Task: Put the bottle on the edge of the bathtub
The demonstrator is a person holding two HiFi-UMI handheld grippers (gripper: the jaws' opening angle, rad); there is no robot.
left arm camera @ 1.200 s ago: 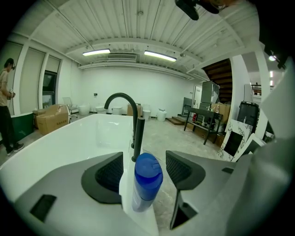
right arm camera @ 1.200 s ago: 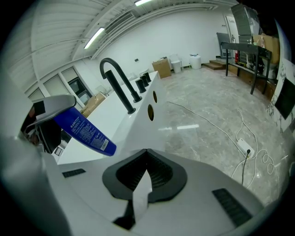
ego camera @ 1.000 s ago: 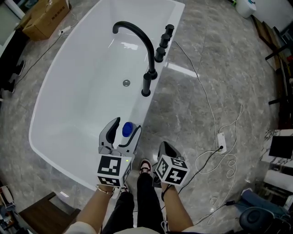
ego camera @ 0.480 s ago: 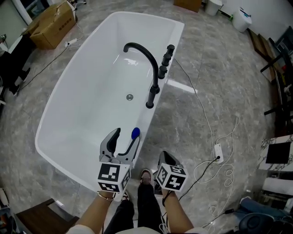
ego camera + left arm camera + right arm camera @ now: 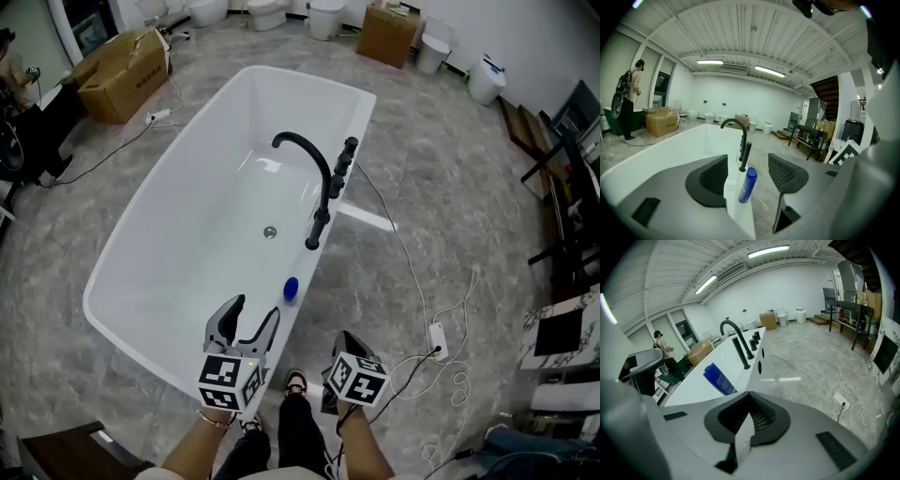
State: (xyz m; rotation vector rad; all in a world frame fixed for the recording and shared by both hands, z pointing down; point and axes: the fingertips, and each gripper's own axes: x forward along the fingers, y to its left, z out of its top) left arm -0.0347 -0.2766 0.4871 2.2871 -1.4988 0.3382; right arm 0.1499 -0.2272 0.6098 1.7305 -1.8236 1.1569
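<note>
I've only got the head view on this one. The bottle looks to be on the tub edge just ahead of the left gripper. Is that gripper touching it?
Observer: No. The left gripper view shows the left gripper with its jaws apart. The bottle stands on the tub edge beyond them, untouched.
Reviewer: And the right gripper, down low?
Observer: The right gripper has its jaws shut together, with nothing between them.

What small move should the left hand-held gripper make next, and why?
Probably draw the left hand-held gripper straight back: its jaws are open, clear of the blue bottle, which already stands on the bathtub edge, so the placing looks done.
</note>
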